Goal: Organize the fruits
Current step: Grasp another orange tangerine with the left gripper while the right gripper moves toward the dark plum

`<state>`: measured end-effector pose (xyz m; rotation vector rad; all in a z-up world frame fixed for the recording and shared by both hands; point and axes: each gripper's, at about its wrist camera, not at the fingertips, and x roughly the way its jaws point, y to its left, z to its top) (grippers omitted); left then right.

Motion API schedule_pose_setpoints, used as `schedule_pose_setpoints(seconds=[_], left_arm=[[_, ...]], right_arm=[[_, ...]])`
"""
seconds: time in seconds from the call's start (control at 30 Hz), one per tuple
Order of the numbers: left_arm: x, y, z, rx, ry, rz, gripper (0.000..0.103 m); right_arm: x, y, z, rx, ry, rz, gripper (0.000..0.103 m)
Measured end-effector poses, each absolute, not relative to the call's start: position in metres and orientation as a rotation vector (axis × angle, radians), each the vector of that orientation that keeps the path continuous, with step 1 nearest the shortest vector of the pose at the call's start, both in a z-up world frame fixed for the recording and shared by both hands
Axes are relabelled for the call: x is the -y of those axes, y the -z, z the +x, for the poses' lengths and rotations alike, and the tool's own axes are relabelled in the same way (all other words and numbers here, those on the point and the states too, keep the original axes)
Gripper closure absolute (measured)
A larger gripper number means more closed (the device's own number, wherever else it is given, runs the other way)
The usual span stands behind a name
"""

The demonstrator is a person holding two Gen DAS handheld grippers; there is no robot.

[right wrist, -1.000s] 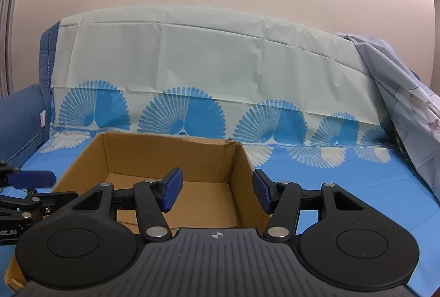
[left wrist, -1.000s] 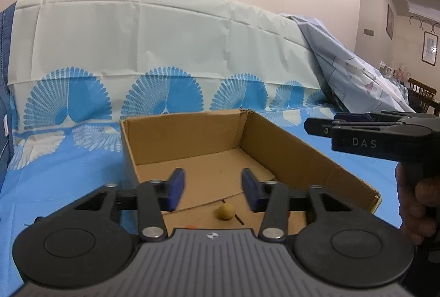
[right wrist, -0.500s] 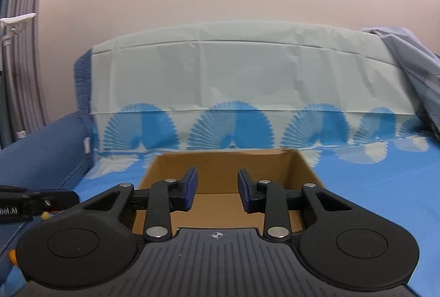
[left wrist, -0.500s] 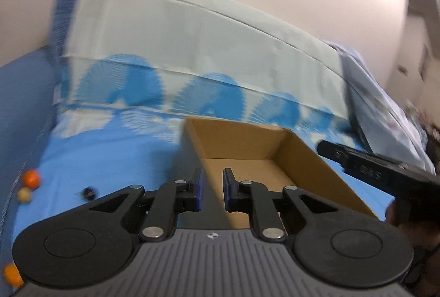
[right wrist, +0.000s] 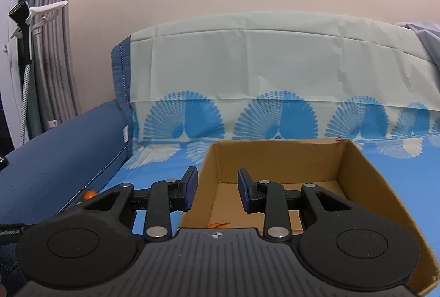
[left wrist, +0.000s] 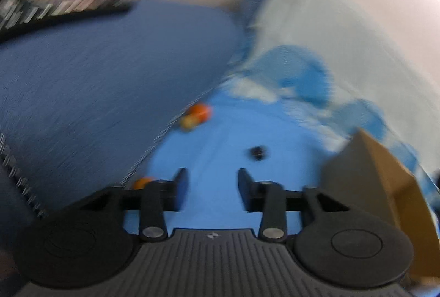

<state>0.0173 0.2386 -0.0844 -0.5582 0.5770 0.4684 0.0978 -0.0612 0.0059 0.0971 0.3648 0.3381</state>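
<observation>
In the blurred left wrist view, my left gripper is open and empty above the blue sheet. Ahead of it lie an orange fruit with a yellowish fruit beside it, a small dark fruit, and another orange fruit by the left finger. The cardboard box is at the right. In the right wrist view, my right gripper is open and empty over the near left wall of the box. An orange fruit lies inside the box; another orange fruit lies by the sofa arm.
A dark blue sofa arm rises on the left, also seen in the right wrist view. The backrest is covered with a pale cloth with blue fan prints. A curtain hangs at far left.
My left gripper swung left from the box toward the loose fruits, closing partway and then opening again. My right gripper turned left and narrowed, staying over the box.
</observation>
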Motion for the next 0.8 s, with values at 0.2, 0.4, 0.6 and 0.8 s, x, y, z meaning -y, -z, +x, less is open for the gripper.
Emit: schedule_pose_setpoints(seconds=[0.2, 0.4, 0.6, 0.8], left_arm=[[-0.245, 0.104, 0.039, -0.720, -0.692, -0.482, 0.046], [-0.245, 0.115, 0.066, -0.804, -0.762, -0.390, 0.065], [-0.224, 0.096, 0.075, -0.753, -0.579, -0.297, 0.066], [-0.228, 0.076, 0.091, -0.750, -0.075, -0.055, 0.065]], right_arm=[[0.055, -0.005, 0.098, -0.378, -0.354, 0.087, 0.070], [0.046, -0.003, 0.098, -0.393, -0.382, 0.061, 0.070], [0.022, -0.002, 0.088, -0.378, -0.451, -0.007, 0.069], [-0.023, 0.003, 0.062, -0.346, -0.601, -0.112, 0.069]])
